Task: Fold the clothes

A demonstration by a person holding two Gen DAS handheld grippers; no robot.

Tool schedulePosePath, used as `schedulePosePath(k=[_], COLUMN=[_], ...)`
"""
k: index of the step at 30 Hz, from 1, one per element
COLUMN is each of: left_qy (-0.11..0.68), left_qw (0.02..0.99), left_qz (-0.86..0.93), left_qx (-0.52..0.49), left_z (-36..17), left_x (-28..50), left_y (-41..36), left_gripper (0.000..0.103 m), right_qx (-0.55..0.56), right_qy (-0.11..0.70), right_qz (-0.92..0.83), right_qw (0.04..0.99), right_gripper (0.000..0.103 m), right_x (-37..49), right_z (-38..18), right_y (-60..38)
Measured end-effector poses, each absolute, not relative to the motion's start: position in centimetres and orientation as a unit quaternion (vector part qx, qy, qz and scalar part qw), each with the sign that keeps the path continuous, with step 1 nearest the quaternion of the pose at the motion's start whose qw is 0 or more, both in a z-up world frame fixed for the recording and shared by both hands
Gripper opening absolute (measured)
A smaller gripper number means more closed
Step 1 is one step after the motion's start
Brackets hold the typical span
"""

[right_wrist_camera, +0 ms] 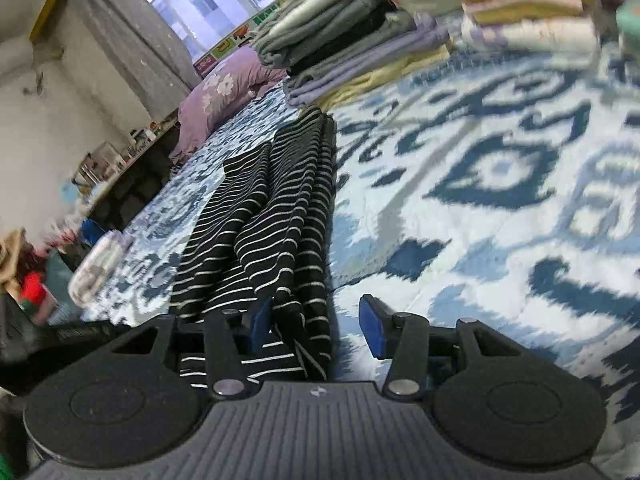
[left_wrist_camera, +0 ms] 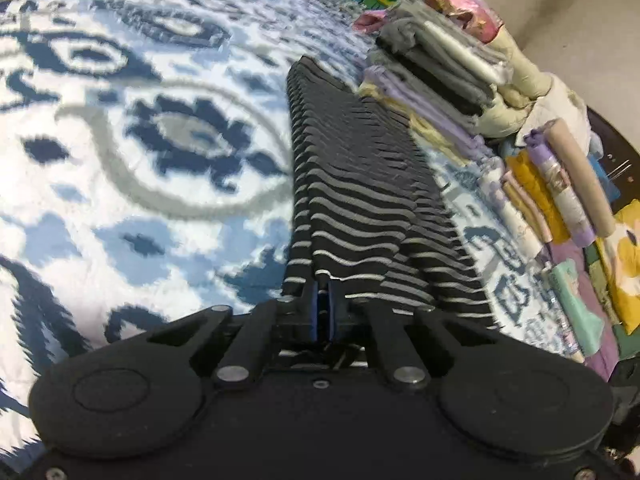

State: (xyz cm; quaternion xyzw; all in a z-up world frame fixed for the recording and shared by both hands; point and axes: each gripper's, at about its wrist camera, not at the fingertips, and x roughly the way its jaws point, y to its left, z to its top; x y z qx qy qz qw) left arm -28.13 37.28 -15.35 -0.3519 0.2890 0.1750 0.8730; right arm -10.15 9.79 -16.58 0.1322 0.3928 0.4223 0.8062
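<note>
Your left tool (left_wrist_camera: 323,296) sits closest to the lens, its blue-padded jaws clenched on the hem of the black striped garment (left_wrist_camera: 352,184), with thin pale stripes running across the soft knit. From there the garment stretches away in a long, narrow, folded band over the bed cover (left_wrist_camera: 140,140), a quilted fabric printed with blurred navy, light blue and grey motifs on white. Your right tool (right_wrist_camera: 316,320) is released: its blue pads (right_wrist_camera: 370,326) stand wide apart, and a bunched, rippled fold of the same garment (right_wrist_camera: 280,208) lies between them, against the left pad and clear of the right one. Beside the far end of the garment, a stack of folded clothes (left_wrist_camera: 436,76) in grey, black, lilac and cream rests on the bed, with a second pile of rolled and folded pieces (left_wrist_camera: 560,184) in mustard, beige and white further along.
</note>
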Motion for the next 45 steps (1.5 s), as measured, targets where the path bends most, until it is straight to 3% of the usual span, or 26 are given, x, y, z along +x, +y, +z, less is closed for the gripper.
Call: schedulePosePath(k=[4,10,24,45], left_qy=[0.266,0.235,0.228,0.241], left_qw=[0.887,0.893,0.9,0.912], left_qz=[0.178,0.173,0.151,0.153], left_qx=[-0.332,-0.342,-0.34,-0.293], left_z=[-13.5,-13.2,-15.9,-16.1], left_x=[-27.8,-23.1,-11.6,-8.4], left_y=[38.1,43.3,53.6,55.8], left_gripper=[0.011,0.011,0.011,0.011], right_qx=[0.063,-0.072,-0.153,-0.147], right_qy=[0.305,0.2,0.17,0.155], right_qz=[0.439,0.538,0.581,0.589], right_qw=[0.842,0.816,0.781,0.779], right_gripper=[0.046,0.036,0.036,0.037], right_x=[-12.6,-18.5,-22.4,-22.9], right_z=[-14.4,-13.5,-15.5,-16.4], right_y=[10.8,17.3,23.5,24.1])
